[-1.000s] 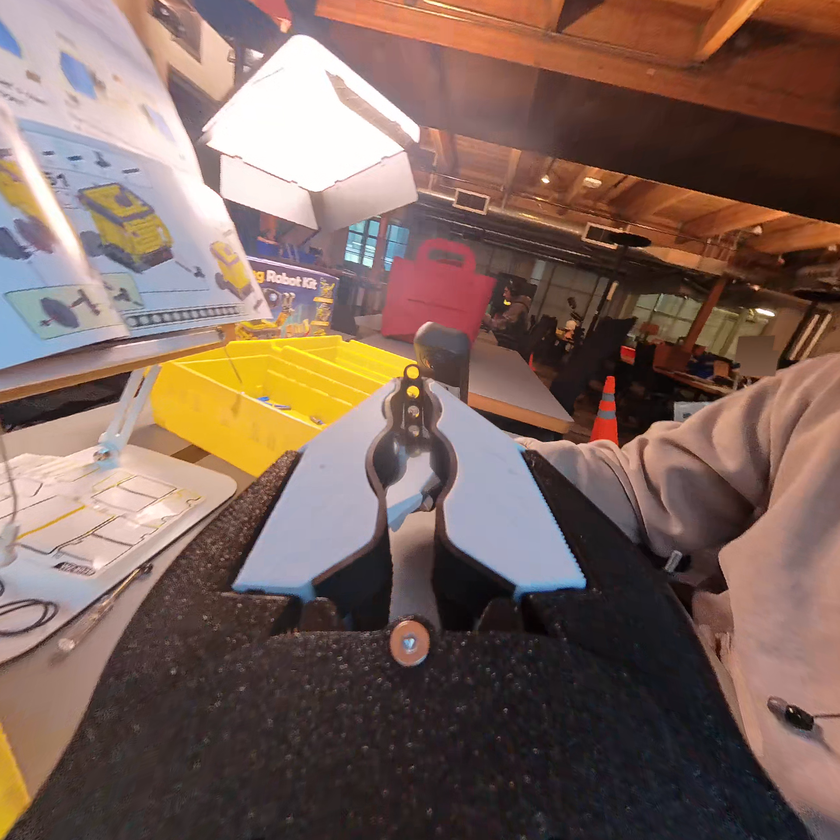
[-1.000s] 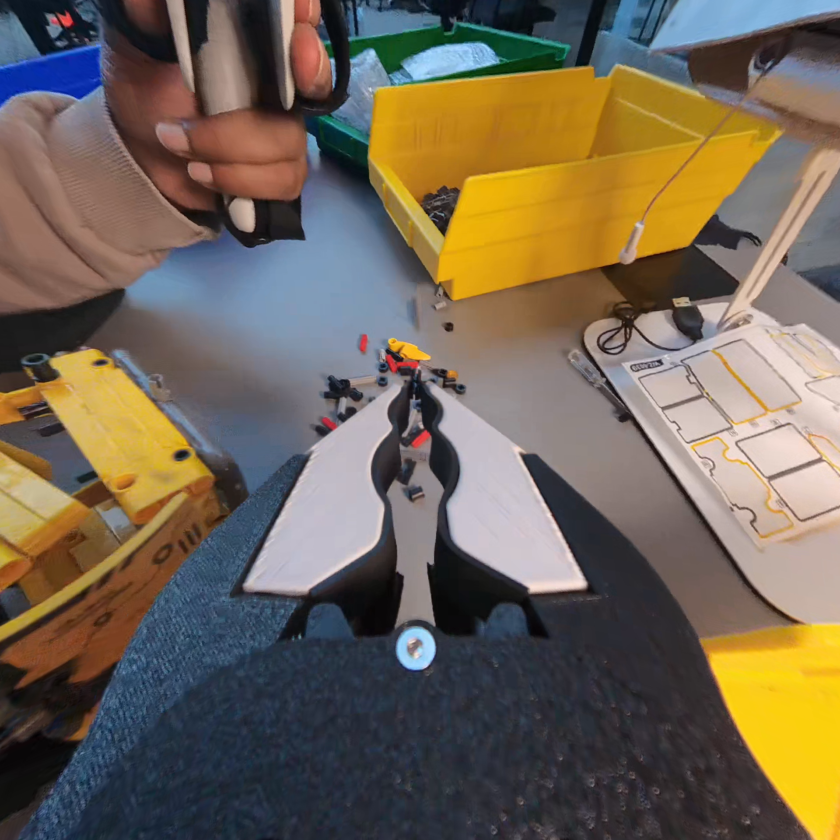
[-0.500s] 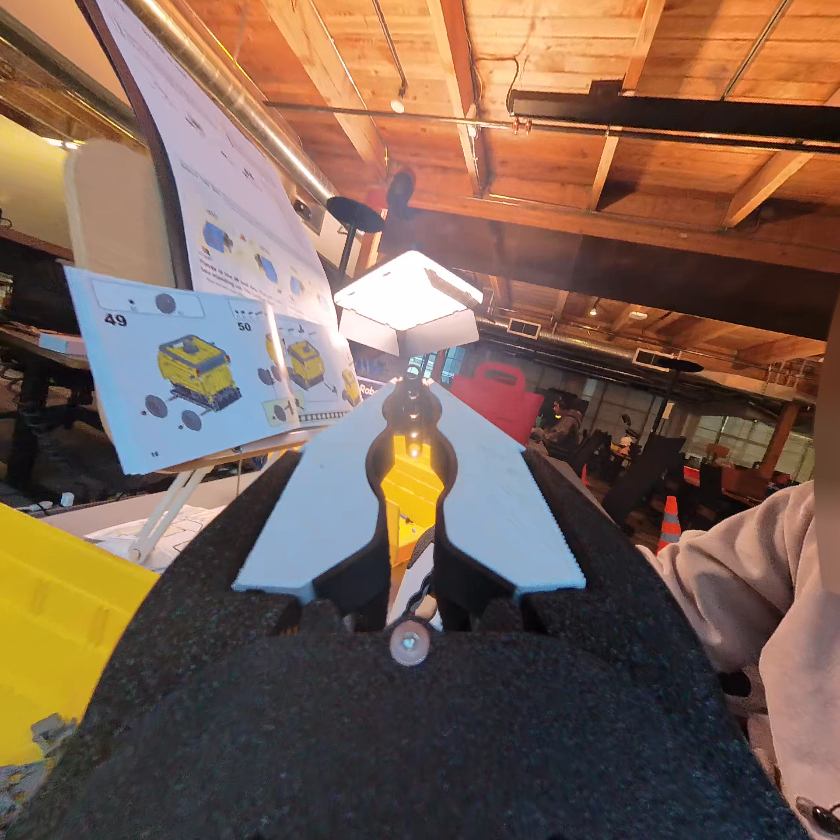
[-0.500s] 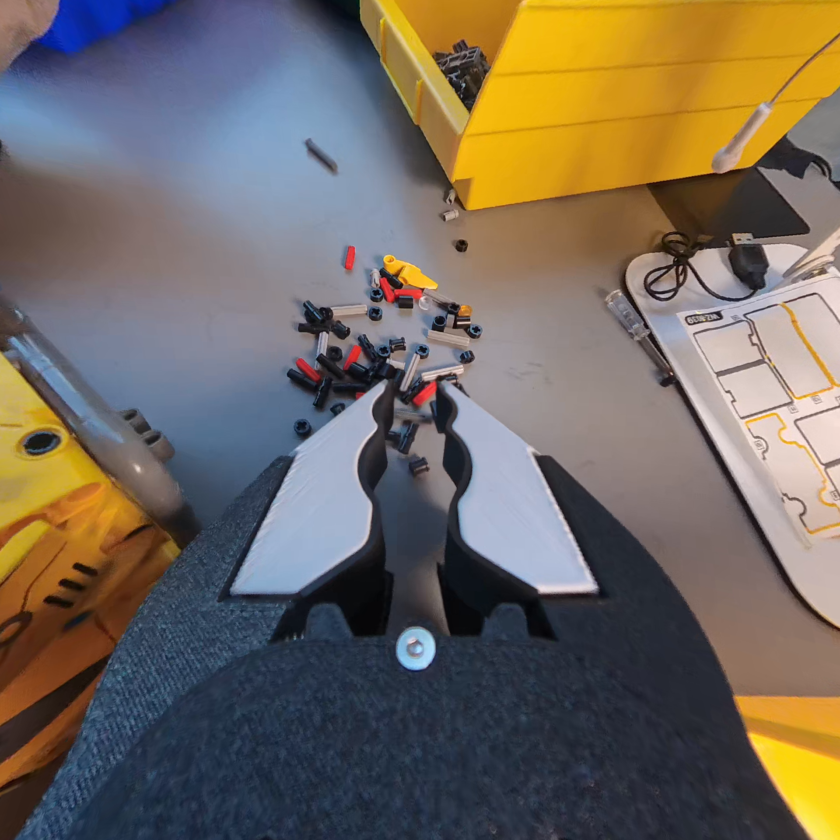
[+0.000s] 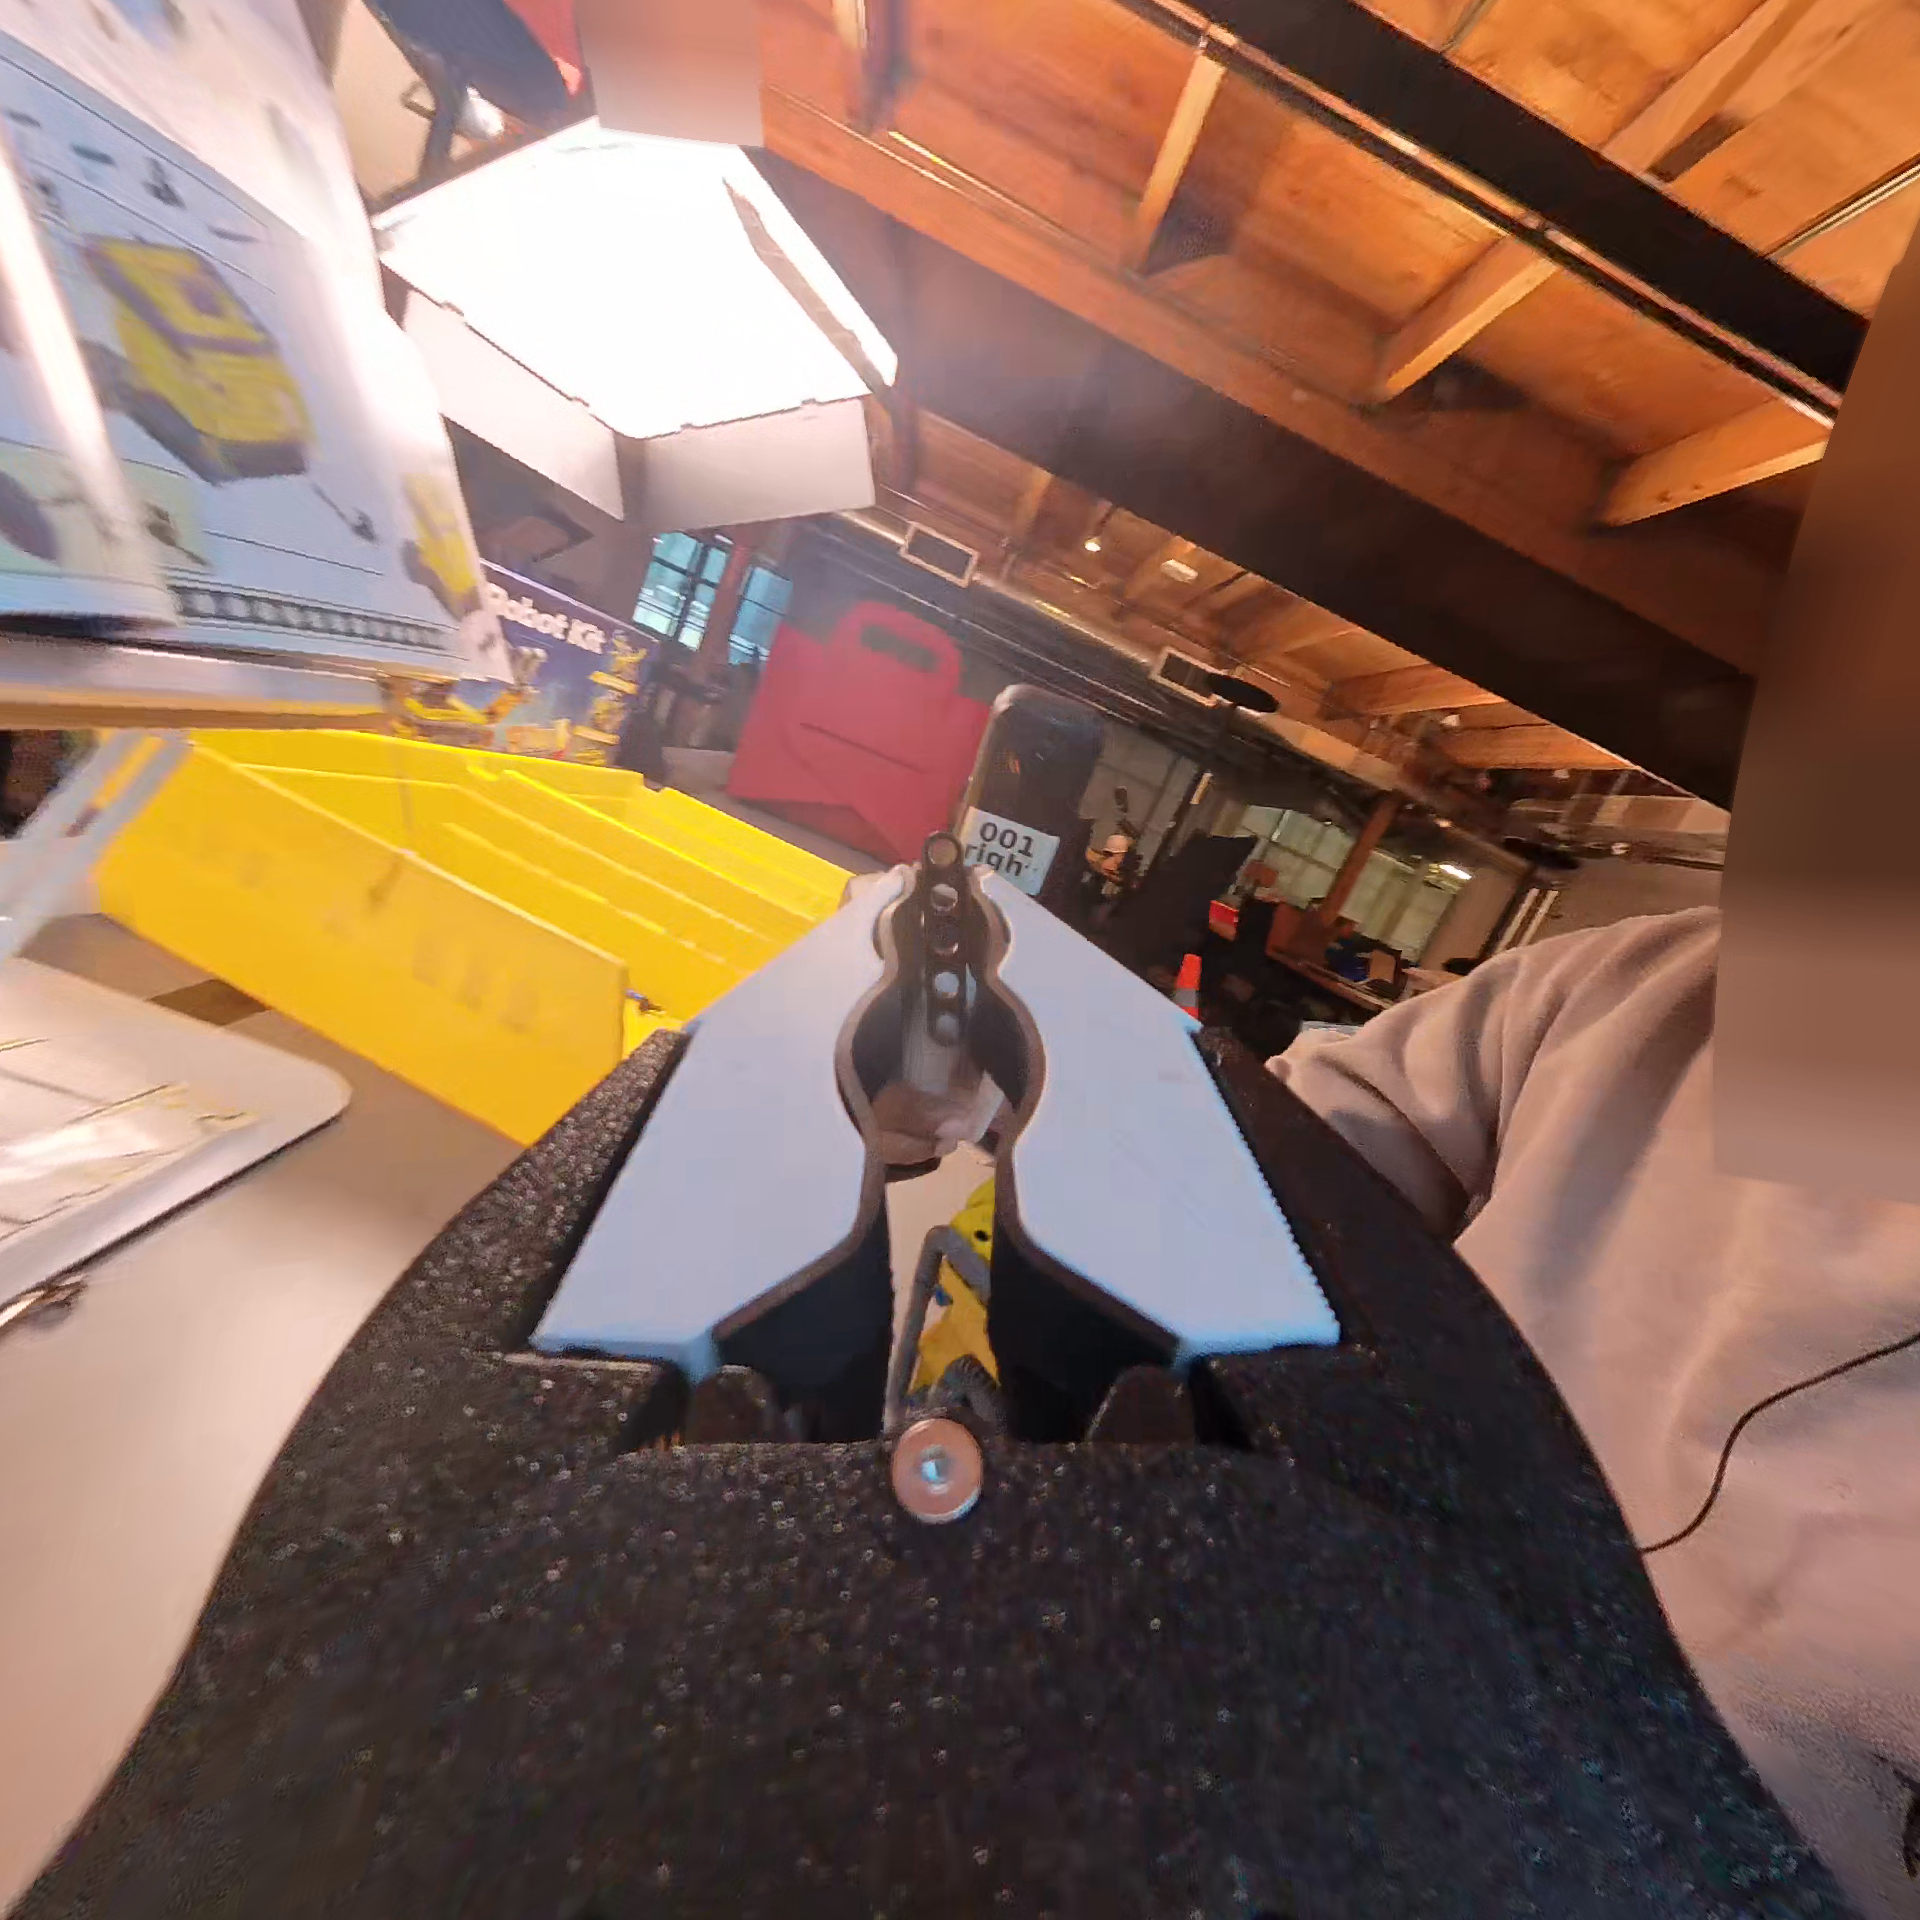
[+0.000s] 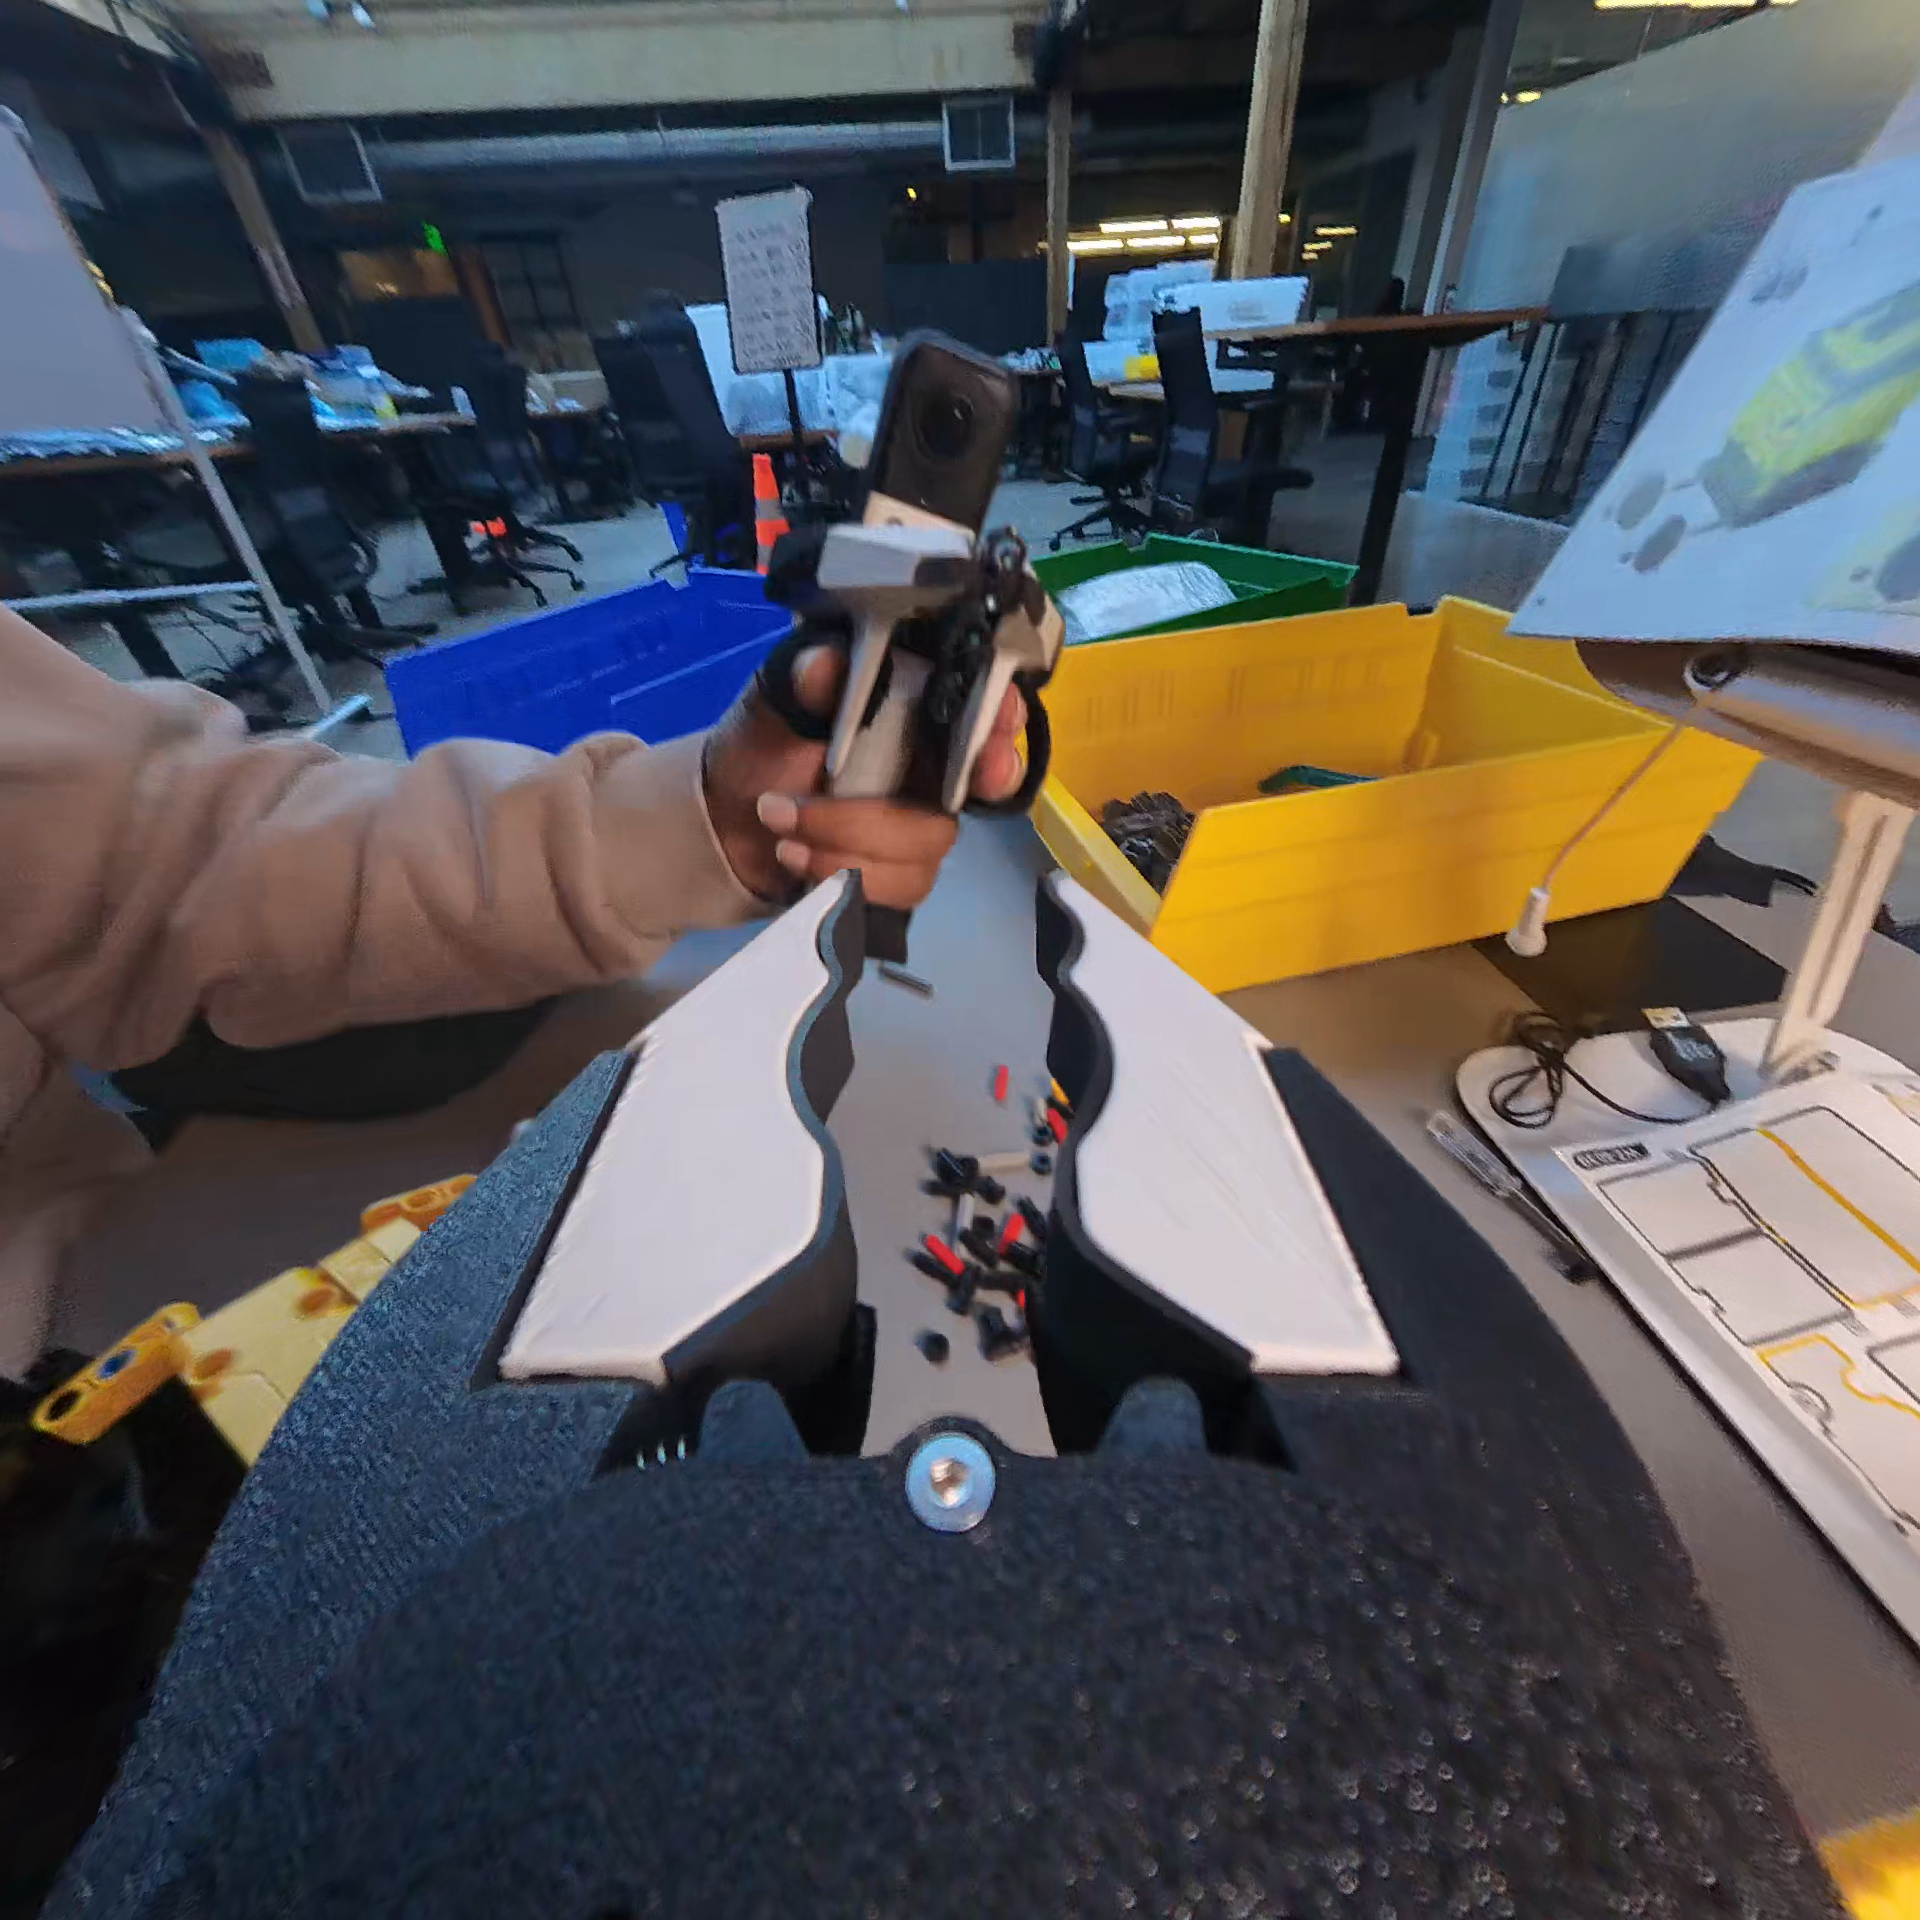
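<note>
- Left gripper (image 5: 943, 883): jaws closed on a black perforated beam (image 5: 943, 935), a narrow strip with a row of round holes; five holes countable, its top end poking just past the fingertips. The beam stands upright between the tips, lifted clear of the table (image 5: 156, 1455).
- Beyond the left gripper's tips: one dark upright camera (image 5: 1034, 790) bearing a white sticker. To their left: one yellow divided bin (image 5: 436, 935); above that, one instruction sheet (image 5: 208, 416) on a stand and one bright lamp panel (image 5: 623, 281).
- Right gripper (image 6: 948, 914): jaws apart, nothing between them, held above the grey table.
- Between and below the right gripper's fingers: a scatter of small pins (image 6: 987, 1236), black, red and a few pale; too many and too small to count.
- Ahead of the right tips: the person's hand (image 6: 831, 800) gripping the other handle, one camera mounted on top.
- Bins beyond, one of each: blue (image 6: 582, 665), green (image 6: 1195, 582), yellow (image 6: 1403, 790) with dark parts inside.
- Right of the right gripper: one white sticker sheet (image 6: 1766, 1247), one small screwdriver (image 6: 1507, 1195), one coiled cable (image 6: 1558, 1070).
- Lower left: one yellow built model (image 6: 208, 1361), partly hidden.
</note>
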The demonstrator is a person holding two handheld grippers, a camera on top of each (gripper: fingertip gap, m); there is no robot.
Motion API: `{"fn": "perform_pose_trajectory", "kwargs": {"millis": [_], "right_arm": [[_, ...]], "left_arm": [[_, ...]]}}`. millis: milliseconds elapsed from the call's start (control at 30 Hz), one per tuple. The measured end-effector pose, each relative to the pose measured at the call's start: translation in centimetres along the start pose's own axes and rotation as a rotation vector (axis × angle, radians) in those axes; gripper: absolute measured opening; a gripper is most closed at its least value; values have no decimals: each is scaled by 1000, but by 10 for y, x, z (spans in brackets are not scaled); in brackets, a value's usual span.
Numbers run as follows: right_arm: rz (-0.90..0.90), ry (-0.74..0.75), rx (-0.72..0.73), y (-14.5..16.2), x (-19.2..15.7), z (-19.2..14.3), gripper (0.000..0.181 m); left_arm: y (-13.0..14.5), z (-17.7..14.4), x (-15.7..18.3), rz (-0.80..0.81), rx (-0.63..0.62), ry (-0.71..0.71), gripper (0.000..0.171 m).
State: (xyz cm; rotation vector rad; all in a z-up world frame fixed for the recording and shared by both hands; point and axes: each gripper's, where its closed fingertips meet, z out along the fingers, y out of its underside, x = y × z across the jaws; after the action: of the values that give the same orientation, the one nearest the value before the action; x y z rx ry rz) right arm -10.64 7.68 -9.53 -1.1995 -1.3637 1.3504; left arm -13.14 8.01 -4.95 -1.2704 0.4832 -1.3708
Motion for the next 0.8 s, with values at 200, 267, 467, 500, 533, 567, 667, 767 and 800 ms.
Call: {"fn": "perform_pose_trajectory", "kwargs": {"millis": [200, 267, 467, 500, 533, 567, 667, 767, 800], "right_arm": [[58, -23, 65, -17, -10, 3, 7], [23, -28, 50, -16, -11, -1, 5], [4, 116, 85, -39, 24, -38, 5], [4, 135, 87, -41, 29, -44, 5], [4, 146, 88, -42, 33, -50, 5], [5, 151, 78, -40, 36, -54, 5], [1, 156, -58, -17, 40, -57, 6], [-43, 192, -200, 9, 47, -58, 6], [-43, 189, -214, 13, 46, -57, 6]], "left_arm": [[30, 32, 12, 80, -101, 7, 7], [31, 28, 14, 104, -184, -10, 9], [60, -94, -55, 164, -862, -611, 23], [76, -122, -57, 106, -999, -669, 24], [91, -146, -57, 52, -1119, -713, 25], [104, -167, -58, 13, -1217, -754, 26], [135, -205, -58, -122, -1395, -801, 28], [133, -208, -58, -126, -1403, -809, 16], [135, -211, -58, -105, -1432, -812, 13]]}}
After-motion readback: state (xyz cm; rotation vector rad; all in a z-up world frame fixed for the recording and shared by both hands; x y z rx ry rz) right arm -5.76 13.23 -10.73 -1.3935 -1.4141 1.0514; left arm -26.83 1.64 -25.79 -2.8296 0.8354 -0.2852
